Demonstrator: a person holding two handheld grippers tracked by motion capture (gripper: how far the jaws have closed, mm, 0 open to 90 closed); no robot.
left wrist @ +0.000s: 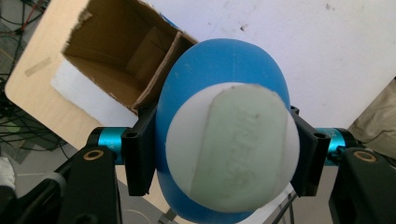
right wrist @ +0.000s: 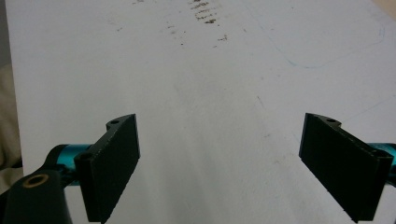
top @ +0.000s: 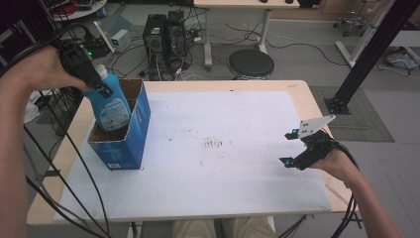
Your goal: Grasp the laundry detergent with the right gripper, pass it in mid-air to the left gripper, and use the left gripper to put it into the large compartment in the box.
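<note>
Left tool (top: 101,89) clamps a blue bottle (top: 111,106) partly inside the cardboard box (top: 133,134); right tool (top: 292,148), well apart from the box, gapes empty.

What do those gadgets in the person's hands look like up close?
Each is a black hand-held tool. The left gripper and right gripper both end in two flat black rectangular jaws on turquoise metal fittings, with brass-coloured screws. The right one carries a grey three-cornered plate. Black cables trail from them. Forearms are bare, no sleeves.

left hand-held gripper (top: 101,89): clamped, raised | right hand-held gripper (top: 291,148): jaws apart, seemingly low
</note>
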